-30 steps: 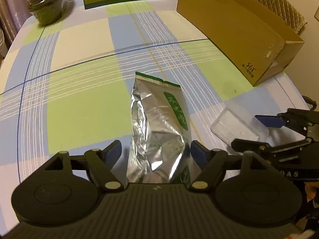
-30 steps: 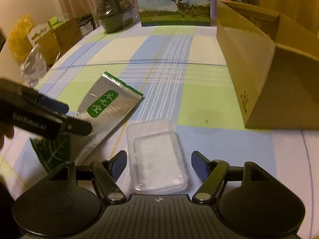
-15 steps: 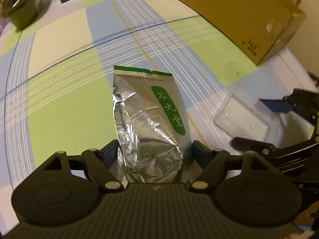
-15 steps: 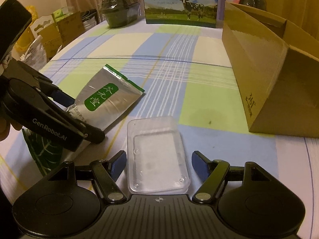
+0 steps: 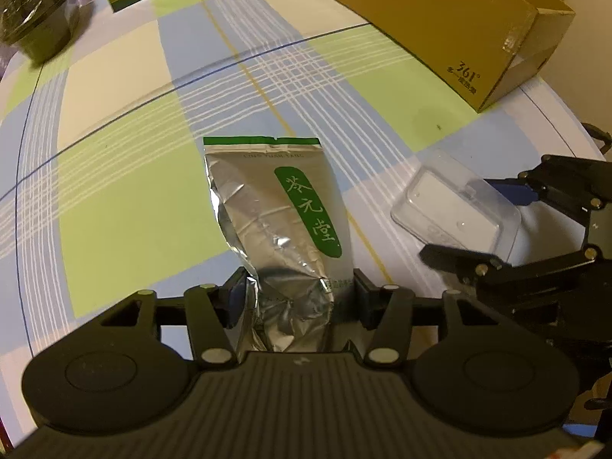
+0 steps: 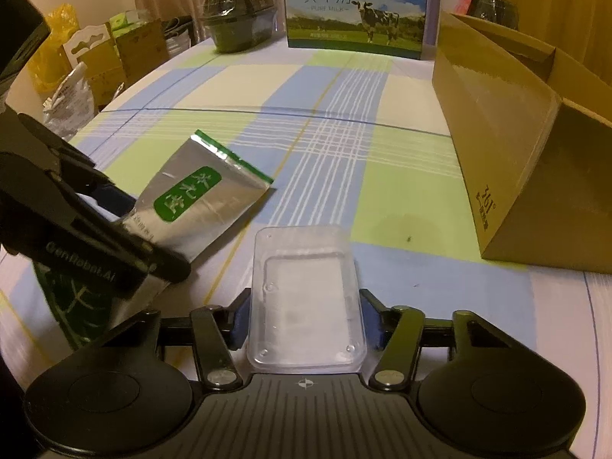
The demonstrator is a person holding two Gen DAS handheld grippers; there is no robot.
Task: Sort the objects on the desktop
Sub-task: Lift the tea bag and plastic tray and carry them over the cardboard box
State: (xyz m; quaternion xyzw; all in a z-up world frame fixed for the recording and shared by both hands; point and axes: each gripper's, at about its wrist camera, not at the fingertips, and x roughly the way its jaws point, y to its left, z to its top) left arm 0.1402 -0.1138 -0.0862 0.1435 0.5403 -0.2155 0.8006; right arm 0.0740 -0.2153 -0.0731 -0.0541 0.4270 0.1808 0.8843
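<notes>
A silver foil pouch (image 5: pixel 275 229) with a green label lies flat on the checked tablecloth (image 5: pixel 122 206). My left gripper (image 5: pixel 300 298) straddles its near end, jaws closing, and both blue pads touch the pouch's sides. To its right lies a clear plastic tray (image 5: pixel 451 206). My right gripper (image 6: pixel 304 319) has that clear tray (image 6: pixel 306 287) between its closing jaws, and both pads meet the tray's long edges. In the right wrist view, the left gripper (image 6: pixel 145 229) hangs over the pouch (image 6: pixel 206 206).
An open brown cardboard box (image 6: pixel 497 153) stands at the right. A milk carton box (image 6: pixel 355 7) and a dark wrapped container (image 6: pixel 239 15) sit at the far edge. A green leaf-patterned packet (image 6: pixel 72 306) lies under the left gripper. Bags and boxes stand beyond the table's left edge.
Both grippers' jaws have drawn in from wide apart until they touch the pouch and the tray. The left gripper came lower and further over the pouch.
</notes>
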